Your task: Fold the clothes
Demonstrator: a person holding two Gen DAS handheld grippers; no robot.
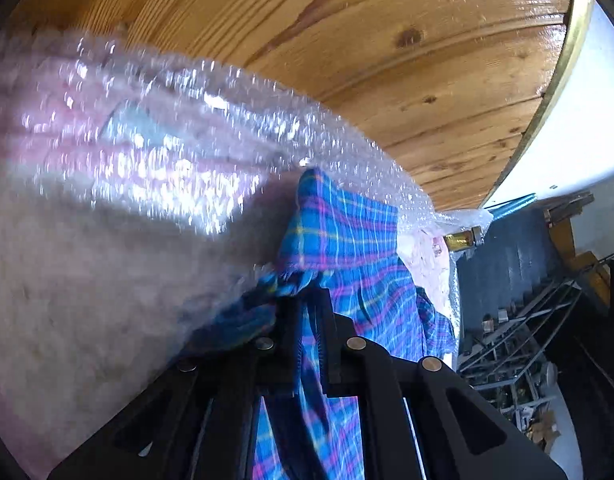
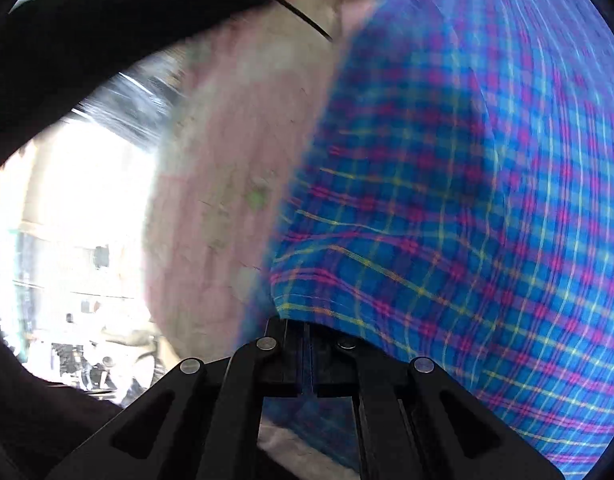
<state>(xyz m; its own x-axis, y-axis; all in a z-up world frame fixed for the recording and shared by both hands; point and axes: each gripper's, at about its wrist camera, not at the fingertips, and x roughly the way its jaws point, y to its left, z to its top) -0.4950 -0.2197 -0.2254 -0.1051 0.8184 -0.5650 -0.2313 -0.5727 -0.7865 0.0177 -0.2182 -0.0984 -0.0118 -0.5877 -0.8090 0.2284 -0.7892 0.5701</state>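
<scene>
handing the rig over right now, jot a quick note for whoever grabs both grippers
Left gripper: shut on the blue plaid cloth.
Right gripper: shut on the same cloth at an edge.
The cloth is lifted, spread between the two grippers, above bubble wrap on the wooden table.
Done: both grips taken.
Left: no fold visible yet; fold it and lay it flat.

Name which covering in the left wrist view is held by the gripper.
The blue plaid cloth; the left gripper pinches it. The bubble wrap lies unheld.
</scene>
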